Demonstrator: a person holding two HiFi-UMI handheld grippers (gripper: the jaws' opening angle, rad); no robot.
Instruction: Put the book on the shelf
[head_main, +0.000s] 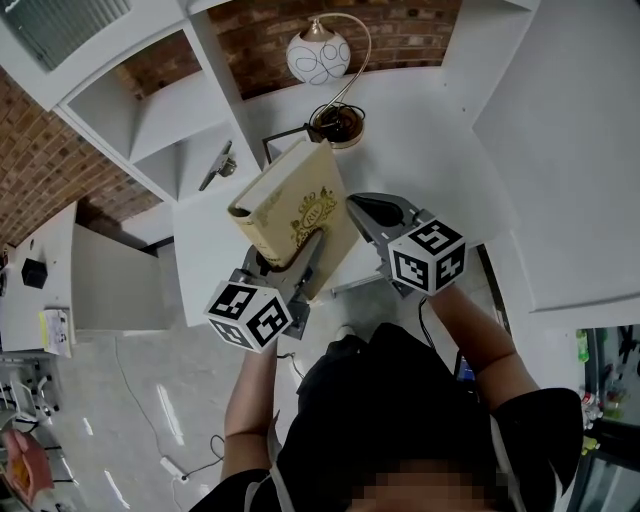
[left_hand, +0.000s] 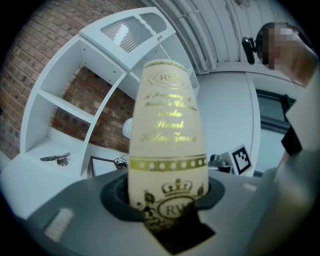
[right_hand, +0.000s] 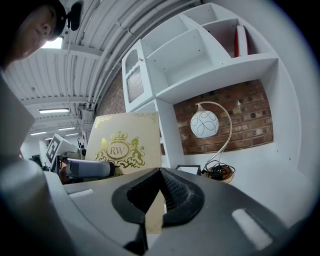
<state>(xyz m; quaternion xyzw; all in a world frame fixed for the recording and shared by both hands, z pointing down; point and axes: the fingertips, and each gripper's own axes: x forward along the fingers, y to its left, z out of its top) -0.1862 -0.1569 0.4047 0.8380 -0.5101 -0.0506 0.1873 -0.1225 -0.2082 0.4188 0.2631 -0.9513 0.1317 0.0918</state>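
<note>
The book (head_main: 295, 210), cream with gold ornament, is held upright and tilted above the white desk (head_main: 430, 130), in front of the white shelf unit (head_main: 150, 105). It is clamped at its lower end by the left gripper (head_main: 285, 262), whose jaws are spread wide across the spine and covers. The right gripper (head_main: 358, 207) is closed with nothing gripped; its tips are seen just beside the book's right edge, and whether they touch it cannot be told.

In the left gripper view the spine of the book (left_hand: 167, 115) is seen head-on, with gold lettering and a crest, set between the dark pads (left_hand: 116, 197), and a small metal tool (left_hand: 56, 158) is shown lying on a lower shelf.

In the right gripper view the front cover (right_hand: 125, 142) with its crowned crest is shown instead, with one finger (right_hand: 90, 168) of the left gripper pressed flat against it. The right jaws are seen shut together there, tips meeting. Only in that view is a red book (right_hand: 241, 41) shown, standing in an upper compartment. The globe lamp (right_hand: 205, 124) by the brick wall is seen there side-on.
</note>
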